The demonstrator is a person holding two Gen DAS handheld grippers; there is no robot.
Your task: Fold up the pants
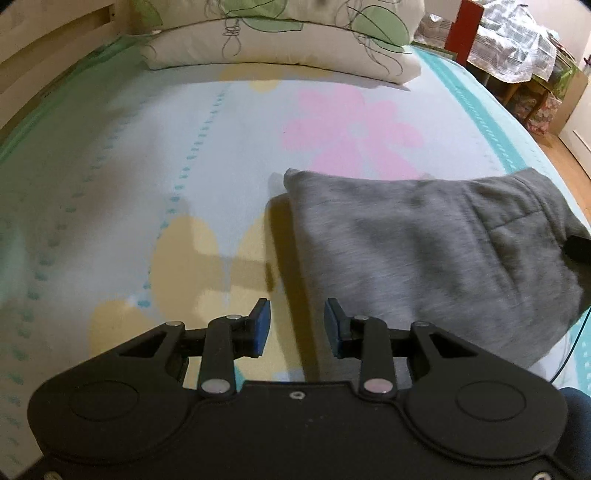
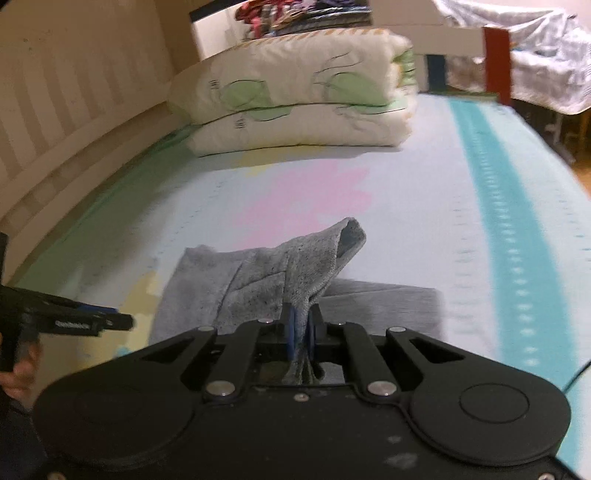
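Note:
The grey pants [image 1: 424,243] lie partly folded on the bed sheet [image 1: 147,155], right of centre in the left wrist view. My left gripper [image 1: 297,328] is open and empty, just above the sheet at the pants' near left edge. My right gripper [image 2: 301,332] is shut on a grey fold of the pants [image 2: 314,266] and lifts it off the bed; the cloth hangs between the blue pads [image 2: 290,332]. The left gripper also shows in the right wrist view [image 2: 110,321], at the far left.
A folded white quilt with green prints [image 1: 280,33] lies at the far end of the bed; it also shows in the right wrist view [image 2: 295,96]. A wooden bed rail [image 2: 55,129] runs along the left. Covered furniture [image 1: 517,48] stands beyond the bed's right edge.

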